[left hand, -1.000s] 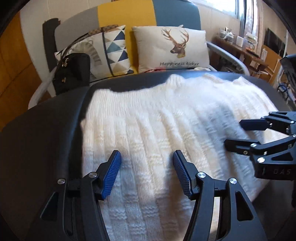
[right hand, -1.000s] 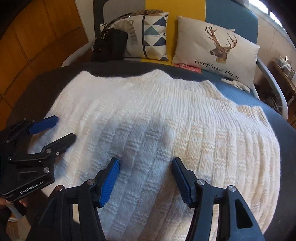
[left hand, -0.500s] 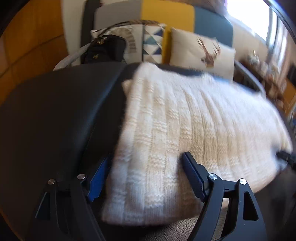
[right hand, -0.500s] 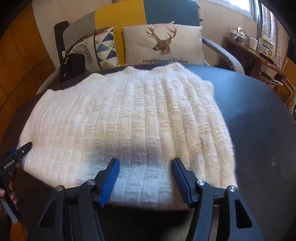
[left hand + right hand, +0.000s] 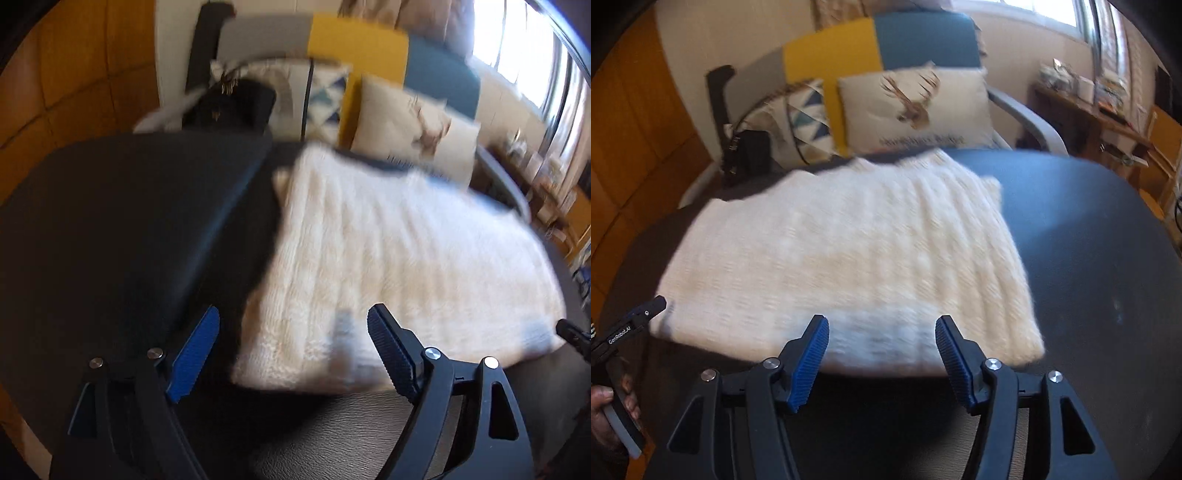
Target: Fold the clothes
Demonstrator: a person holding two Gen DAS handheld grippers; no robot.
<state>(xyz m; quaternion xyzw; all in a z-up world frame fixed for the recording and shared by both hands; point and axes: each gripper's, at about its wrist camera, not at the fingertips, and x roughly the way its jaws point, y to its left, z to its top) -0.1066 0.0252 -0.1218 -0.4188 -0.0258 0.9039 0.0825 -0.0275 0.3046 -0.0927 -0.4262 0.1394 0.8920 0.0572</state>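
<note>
My left tongs (image 5: 293, 350) had their black jaws with blue ribbed pads spreading wider, nothing pressed between them; the near left corner of the white chunky-knit sweater (image 5: 388, 266) lay just ahead of the gap, apart from both pads. My right tongs (image 5: 882, 354) stood wide too, empty, with the sweater's near edge showing between and just beyond the pads, not pinched.

The sweater lay flat on the dark round table (image 5: 129, 229), already a neat rectangle, its ribbing running away from both tongs toward the far rim. Left of my left tongs was bare tabletop; right of my right tongs was bare tabletop as well. Beyond the garment, past the table's far edge, sat the grey, yellow and blue sofa (image 5: 849, 51) with a cream cushion printed with a deer (image 5: 912, 107) and a small black handbag (image 5: 750, 155). Both views were smeared, so I could not read the knit's finer folds.

I judged this as the pause between folds: one fold finished, both tongs let go and spaced along the near hem. The next move, as I read it, called for each pair to close on a near corner, lift together, and carry the hem evenly toward the far edge without dragging the lower layer
</note>
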